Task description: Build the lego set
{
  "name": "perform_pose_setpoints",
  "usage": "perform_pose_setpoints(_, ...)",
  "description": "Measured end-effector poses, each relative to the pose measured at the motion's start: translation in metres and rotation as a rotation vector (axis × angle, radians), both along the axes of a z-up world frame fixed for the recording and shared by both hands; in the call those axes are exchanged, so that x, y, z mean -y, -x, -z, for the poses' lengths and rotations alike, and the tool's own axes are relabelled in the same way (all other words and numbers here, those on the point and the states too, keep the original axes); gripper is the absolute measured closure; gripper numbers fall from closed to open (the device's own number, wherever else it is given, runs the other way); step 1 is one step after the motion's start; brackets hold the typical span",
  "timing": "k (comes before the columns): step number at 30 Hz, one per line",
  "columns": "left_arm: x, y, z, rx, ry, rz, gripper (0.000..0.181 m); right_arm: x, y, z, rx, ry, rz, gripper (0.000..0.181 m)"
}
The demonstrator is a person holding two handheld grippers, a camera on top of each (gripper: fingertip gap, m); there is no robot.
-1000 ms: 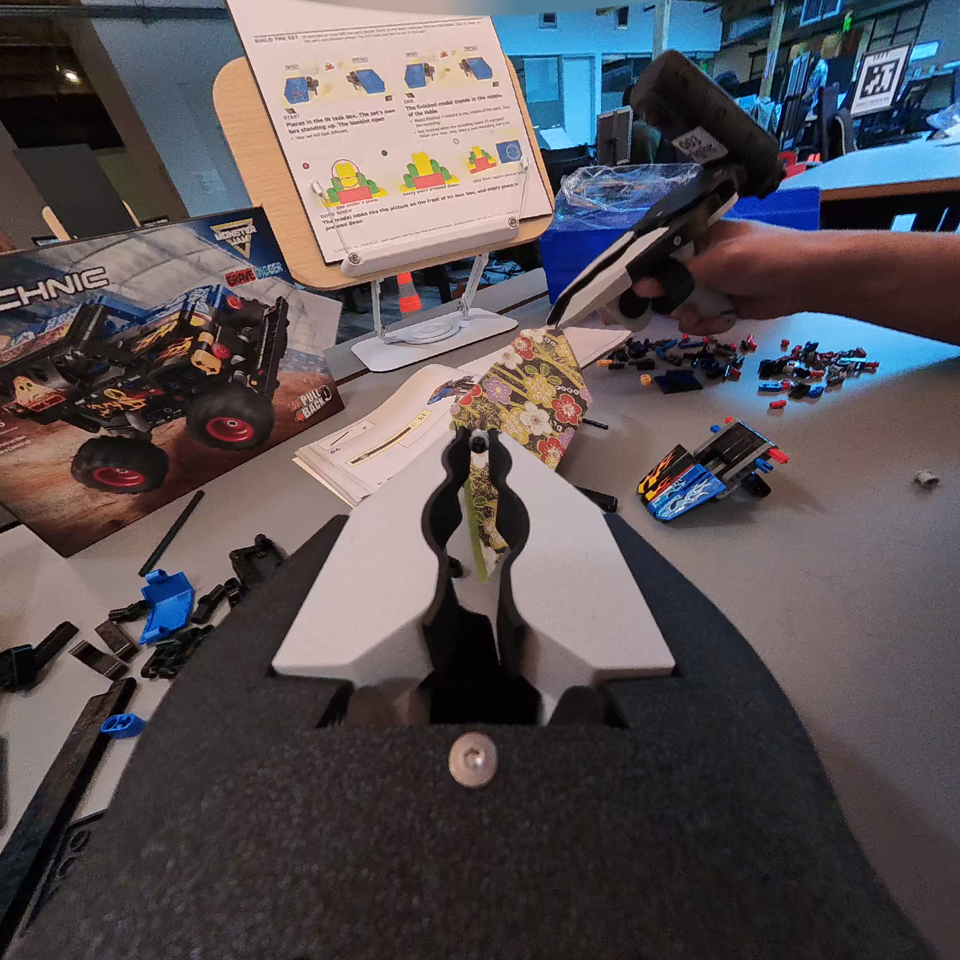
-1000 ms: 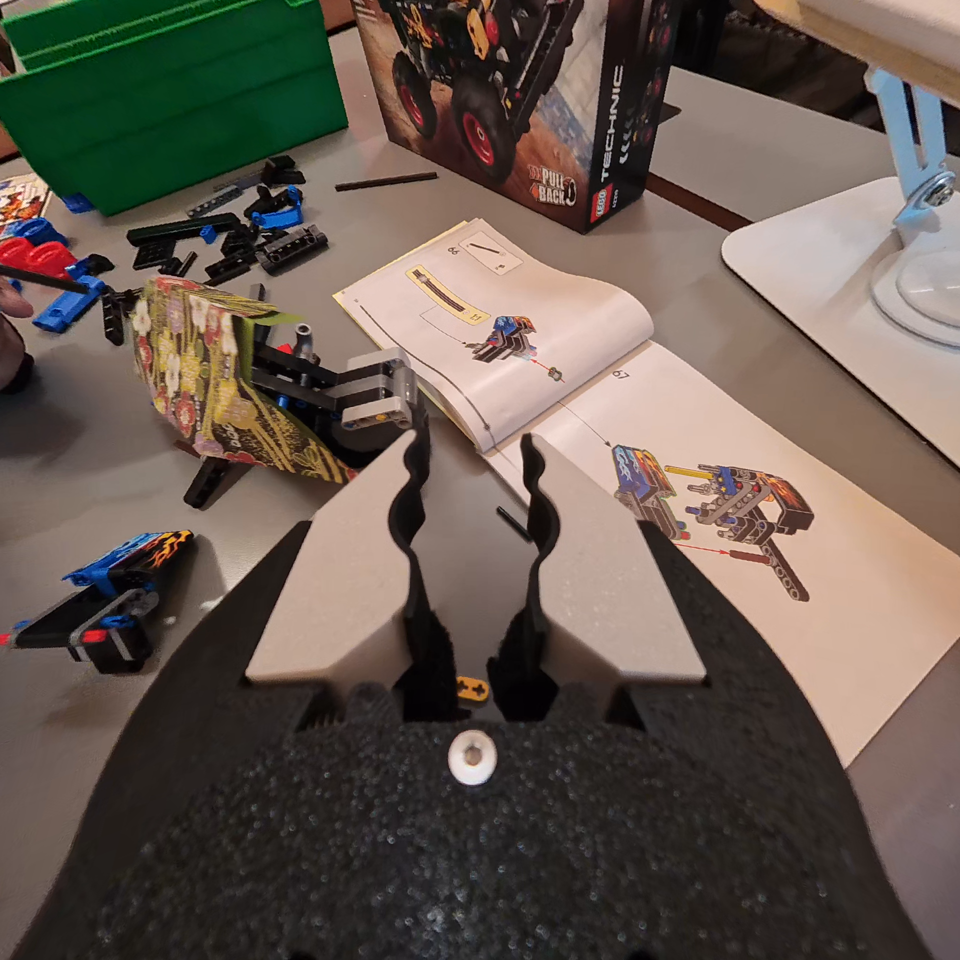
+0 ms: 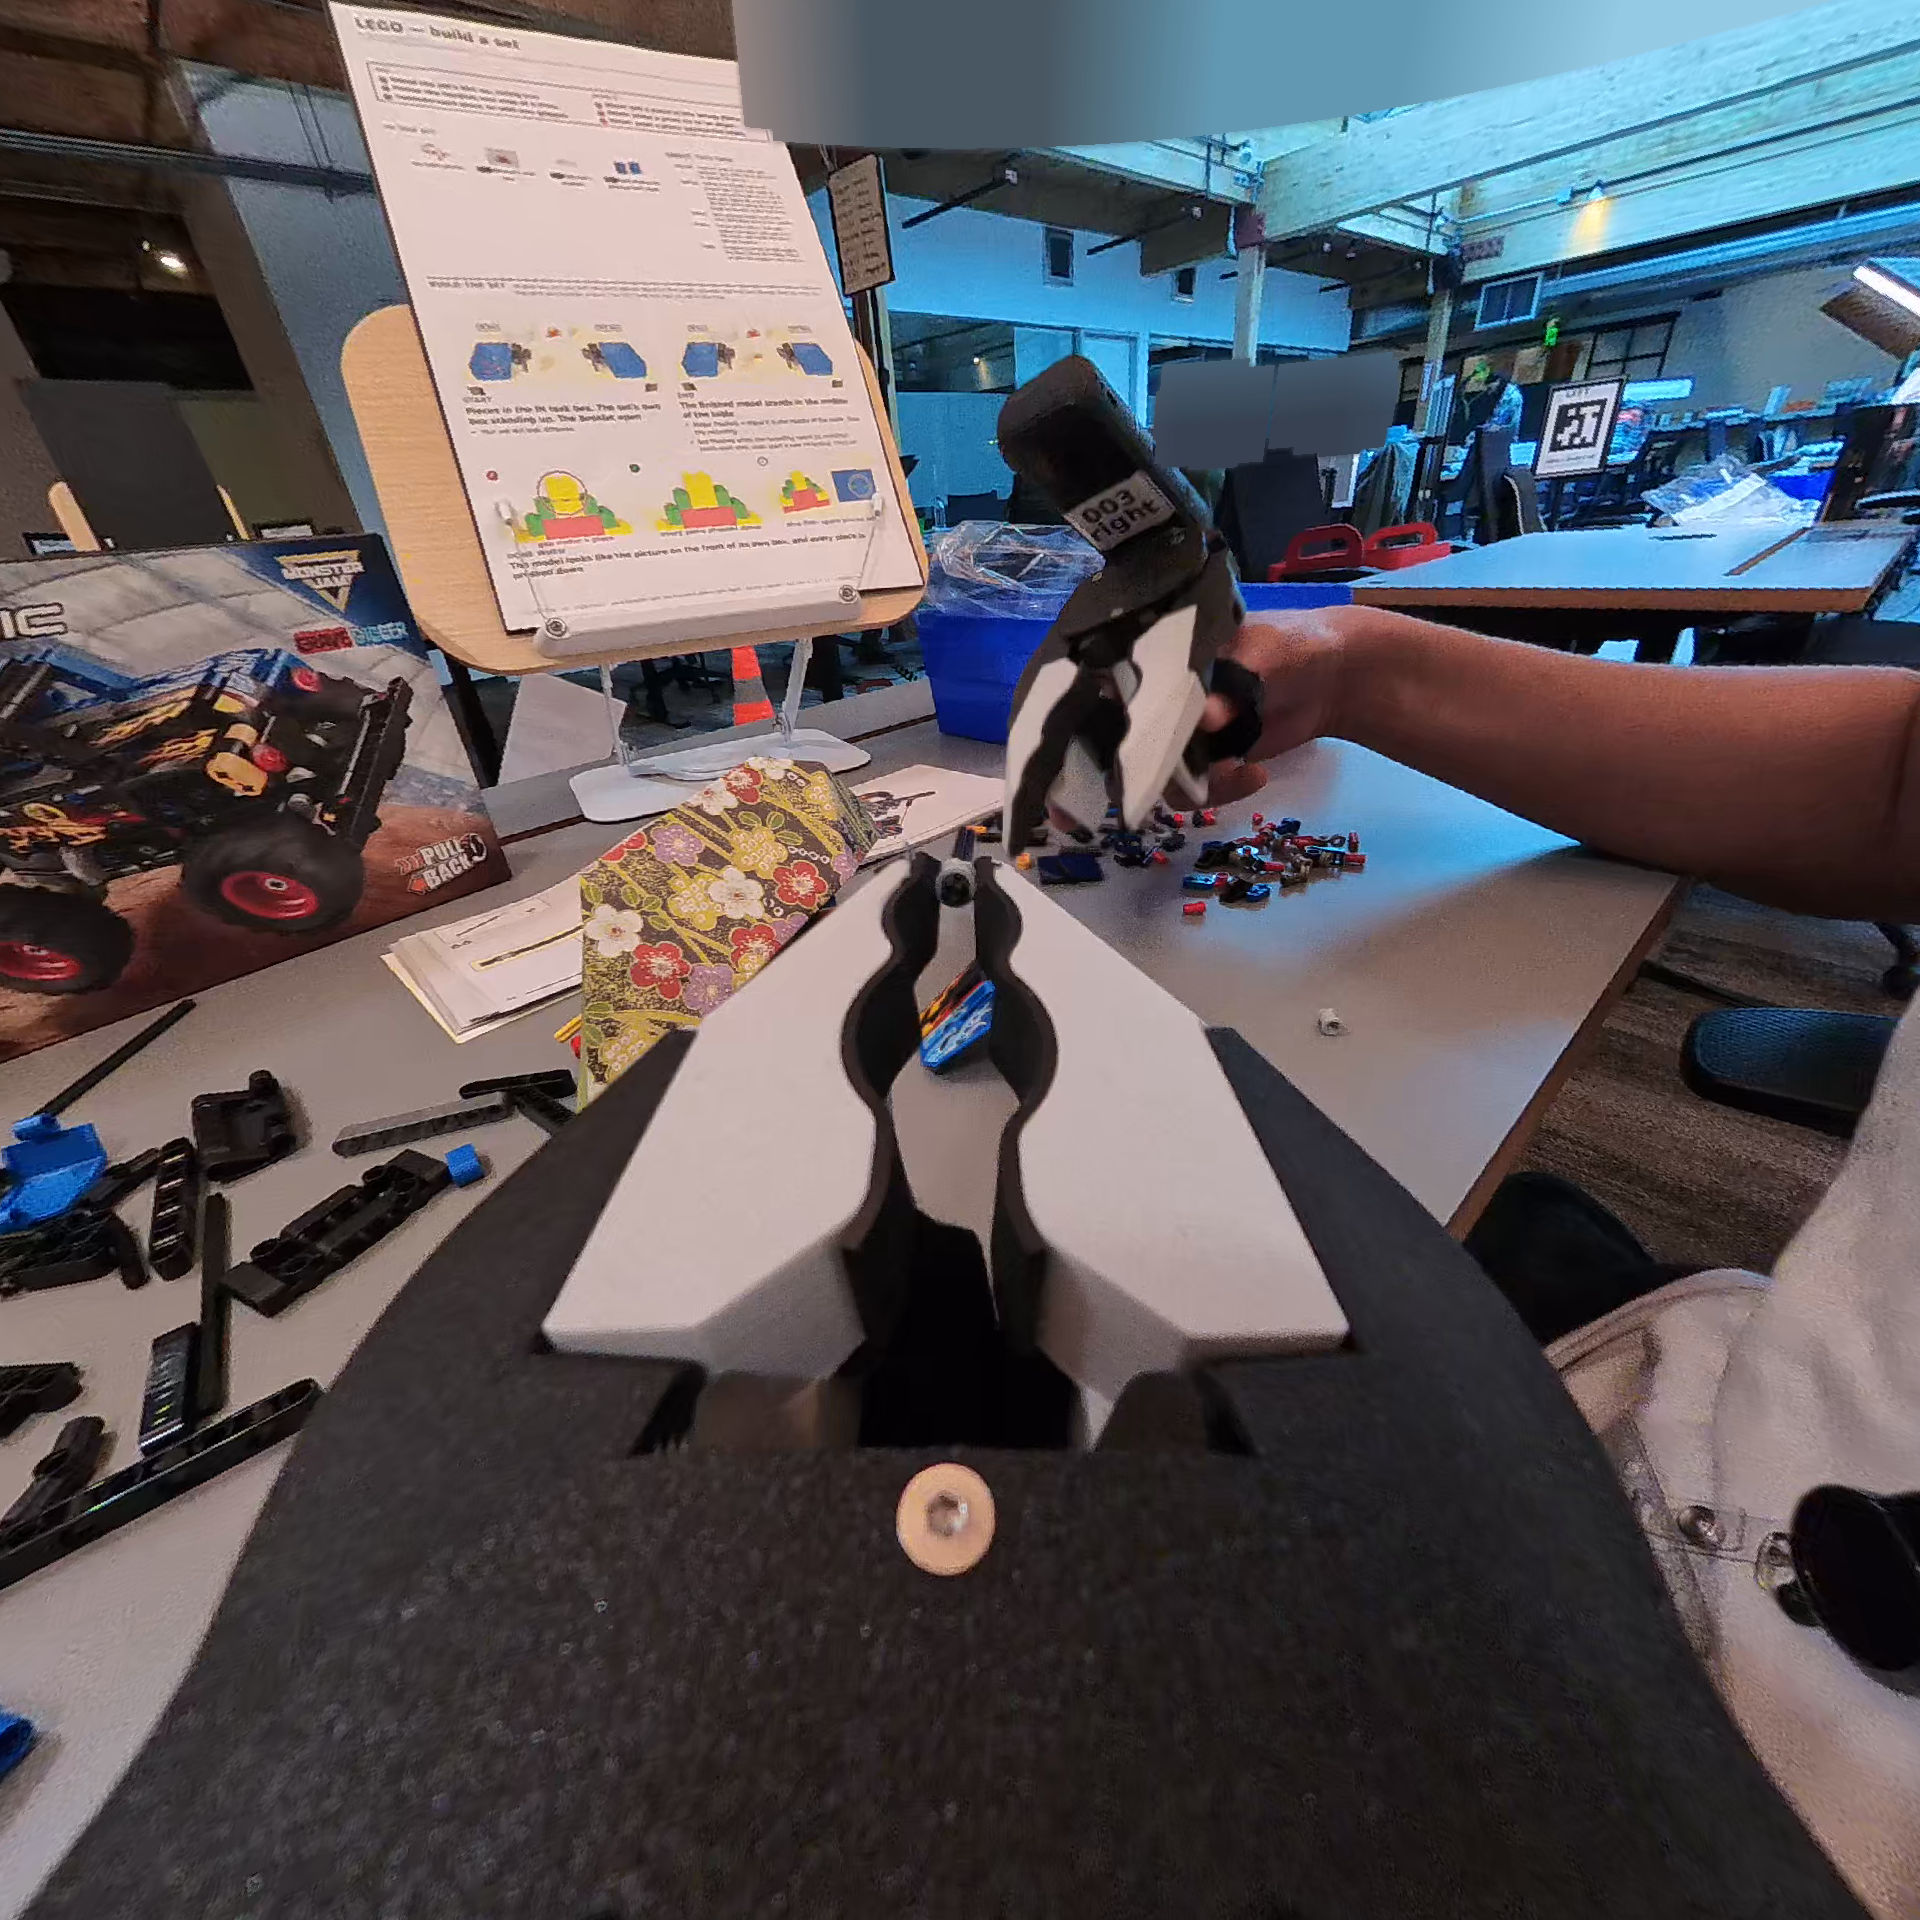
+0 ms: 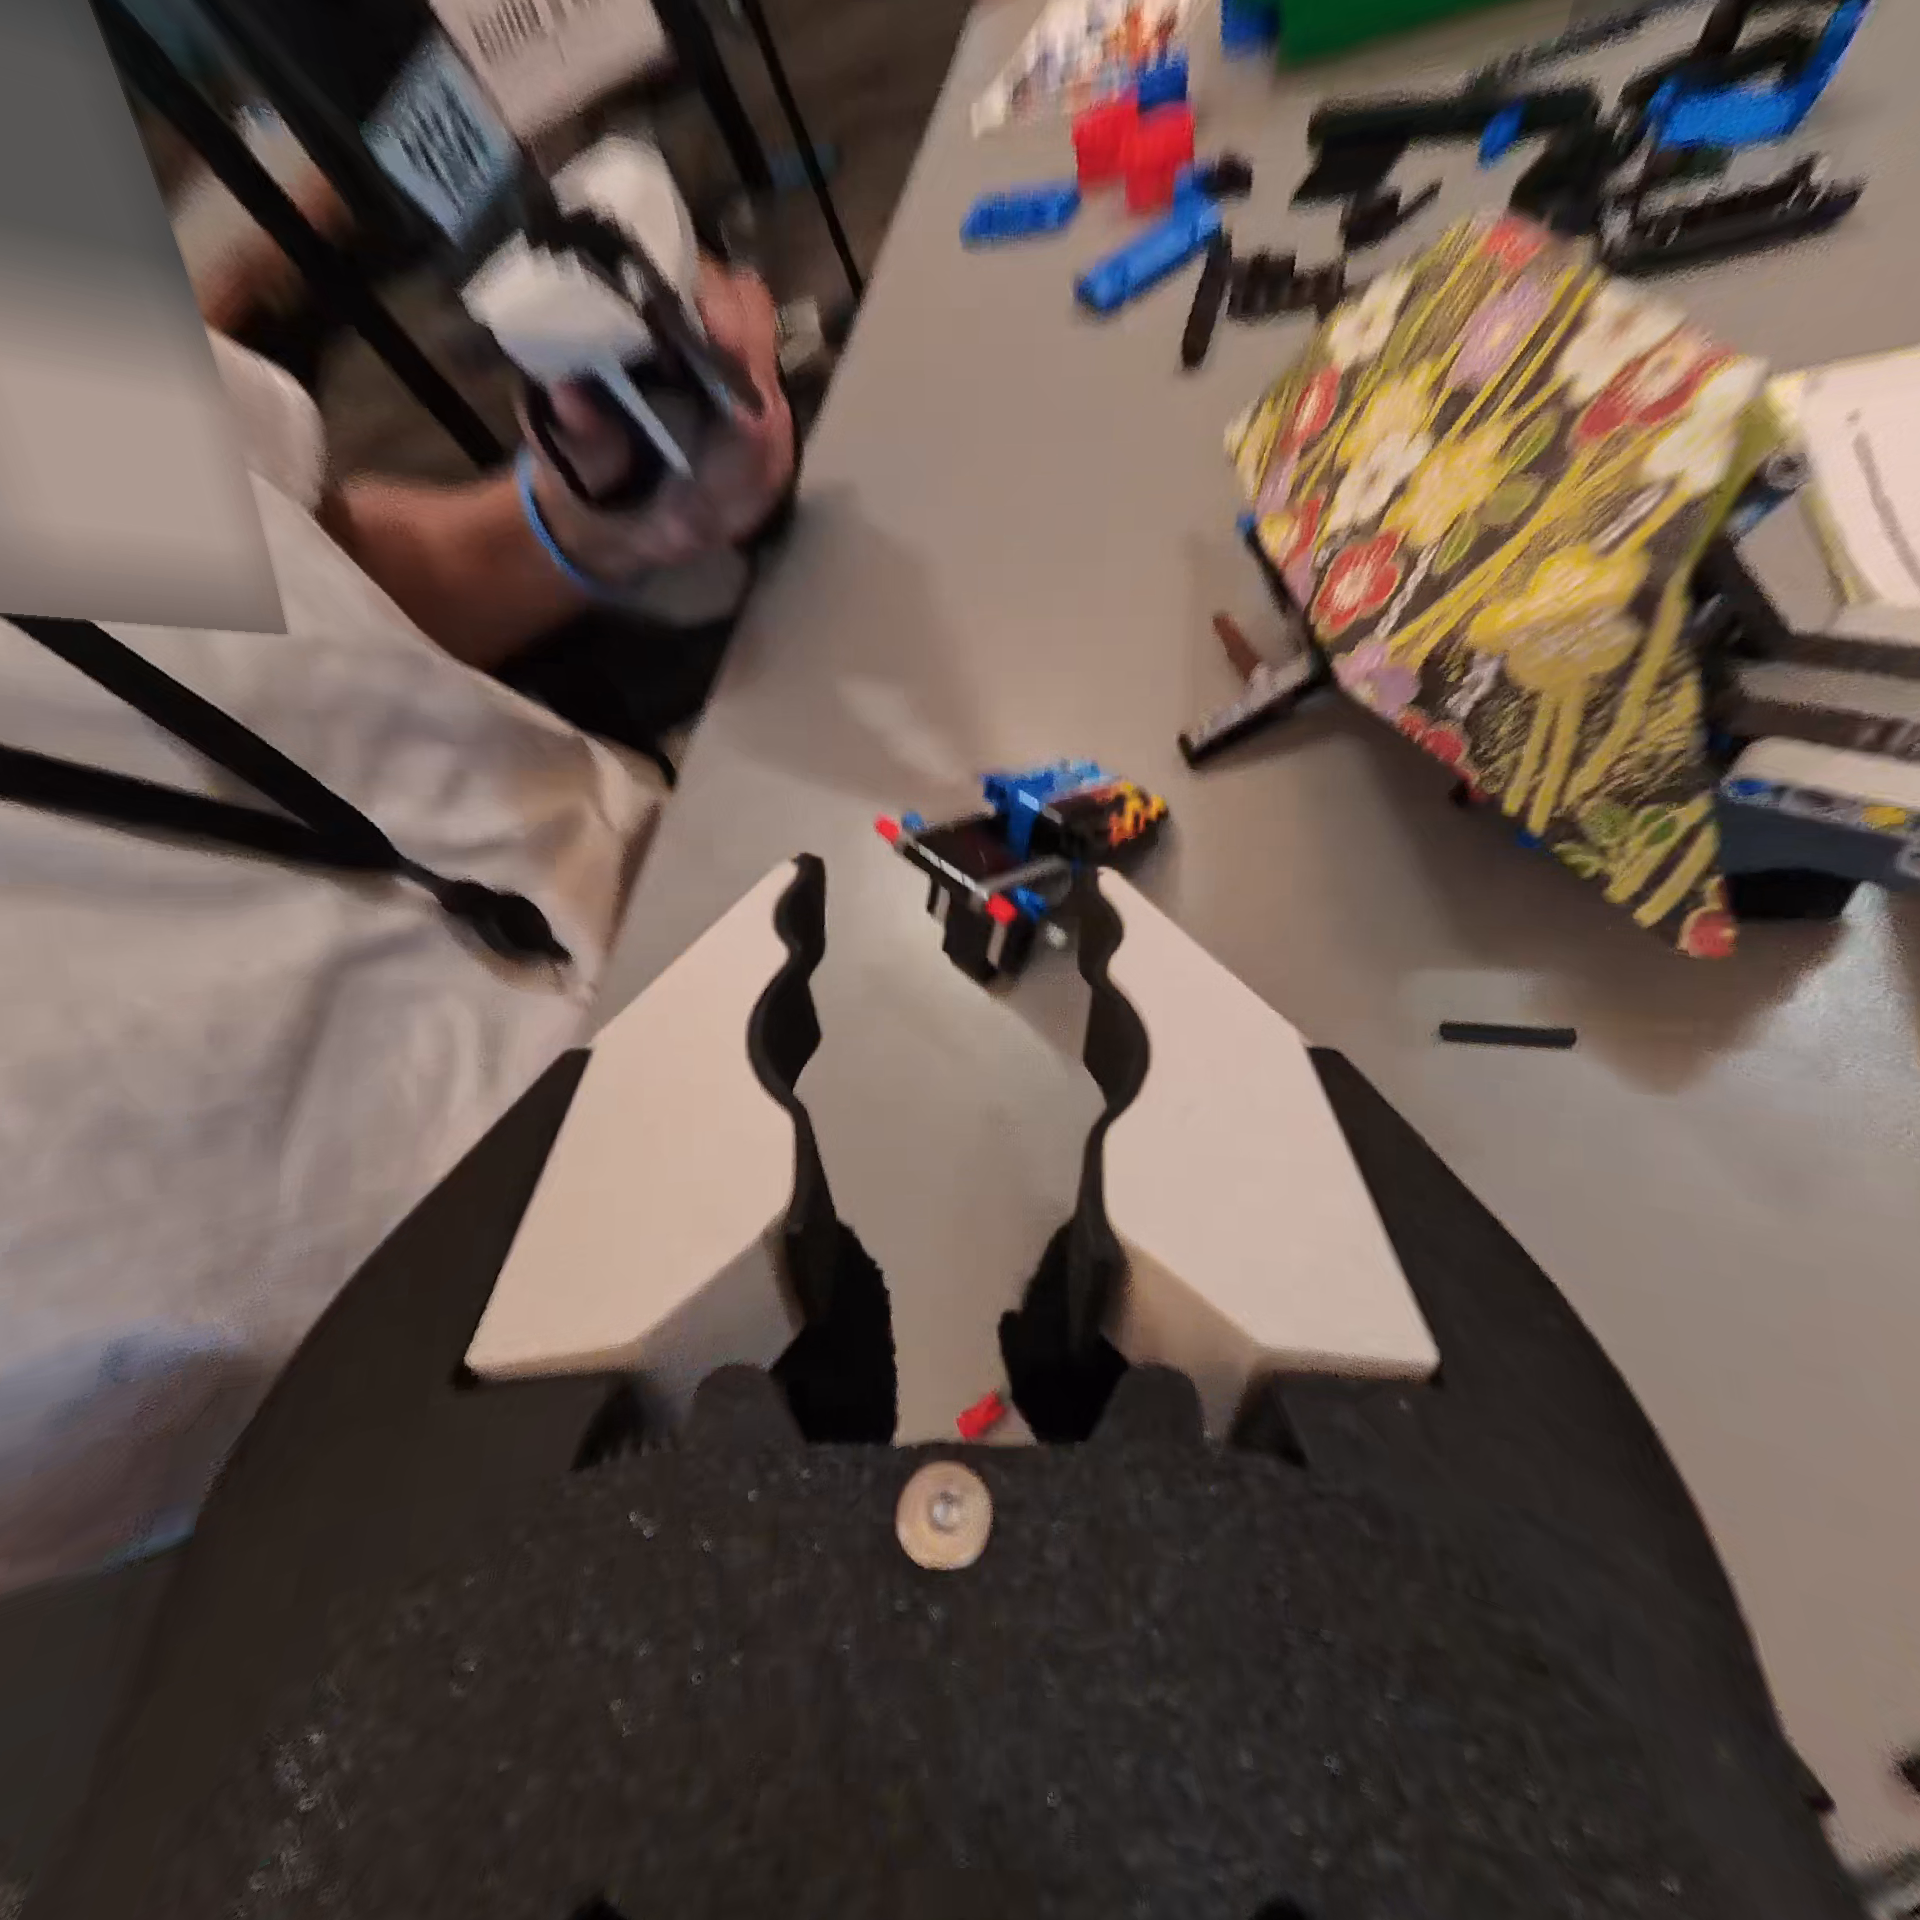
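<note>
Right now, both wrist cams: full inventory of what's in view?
Set box: one, truck picture, table's far left.
Instruction sheet on stand: one, white on wood, behind.
Booklet: one, open, beside the box.
Floral paper: one, black-yellow-red, draped over a partial build.
Flame-printed subassembly: one, blue-black, table centre.
Small-parts pile: many, red-blue-black, far right.
Beams and pins: many, black and blue, left.
Blue bin: one, behind.
Left claw: open.
Right claw: open, empty.
</note>
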State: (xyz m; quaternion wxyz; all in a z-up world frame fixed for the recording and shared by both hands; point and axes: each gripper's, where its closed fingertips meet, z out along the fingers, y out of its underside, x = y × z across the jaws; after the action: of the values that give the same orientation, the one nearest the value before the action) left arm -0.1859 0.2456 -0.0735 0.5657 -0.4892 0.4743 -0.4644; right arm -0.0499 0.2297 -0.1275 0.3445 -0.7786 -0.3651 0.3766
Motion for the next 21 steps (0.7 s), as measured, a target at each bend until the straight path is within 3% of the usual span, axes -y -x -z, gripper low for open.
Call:
perform_pose_setpoints(3, 0.001, -0.001, 0.001, -0.004, 0.005, 0.01, 0.177, 0.004, 0.004, 0.031, 0.139, 0.052, -0.026, 0.132)
perform_pose_setpoints(8, 0.002, -0.001, 0.002, -0.008, 0.029, 0.023, 0.177, 0.004, 0.016, 0.056, 0.182, 0.152, -0.063, 0.136)
perform_pose_setpoints(13, -0.001, 0.001, 0.0, 0.009, 0.069, 0.041, 0.177, 0.0, 0.031, 0.056, 0.114, 0.197, -0.087, 0.144)
perform_pose_setpoints(16, -0.001, 0.002, 0.0, 0.015, 0.081, 0.046, 0.177, 0.002, 0.035, 0.057, 0.101, 0.217, -0.108, 0.163)
perform_pose_setpoints(21, -0.002, 0.003, -0.002, 0.028, 0.082, 0.042, 0.177, 0.001, 0.043, 0.028, -0.061, 0.182, -0.13, 0.175)
